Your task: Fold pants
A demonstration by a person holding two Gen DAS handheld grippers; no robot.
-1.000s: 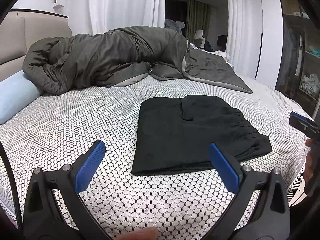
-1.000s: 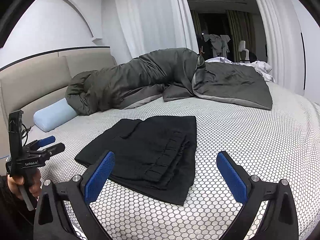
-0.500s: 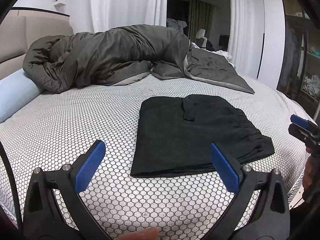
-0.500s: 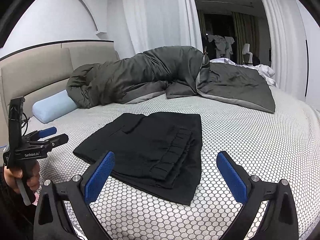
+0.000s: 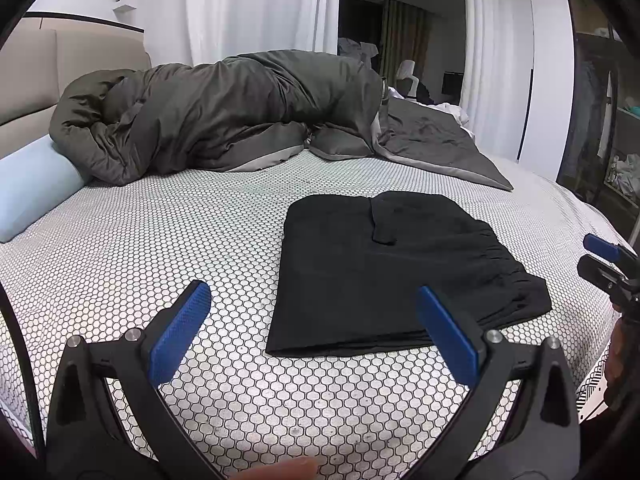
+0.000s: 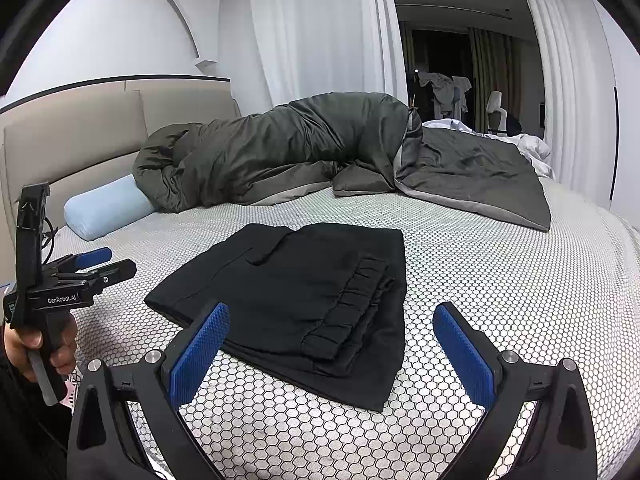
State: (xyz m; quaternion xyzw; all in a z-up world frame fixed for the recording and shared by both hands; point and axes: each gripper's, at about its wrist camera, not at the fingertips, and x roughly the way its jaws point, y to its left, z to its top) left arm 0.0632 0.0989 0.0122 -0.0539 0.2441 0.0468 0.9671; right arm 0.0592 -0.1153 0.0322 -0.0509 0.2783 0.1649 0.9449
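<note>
Black pants folded flat on bed, ahead of both grippers. Left gripper fingers spread, empty, pants ahead-right. Right gripper spread too, waistband end nearest; looks near done.

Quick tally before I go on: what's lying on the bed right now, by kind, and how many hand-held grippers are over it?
Black folded pants: 1
Dark grey duvet: 1
Light blue bolster pillow: 1
Hand-held grippers: 2, left and right, both open and empty
Total: 5
</note>
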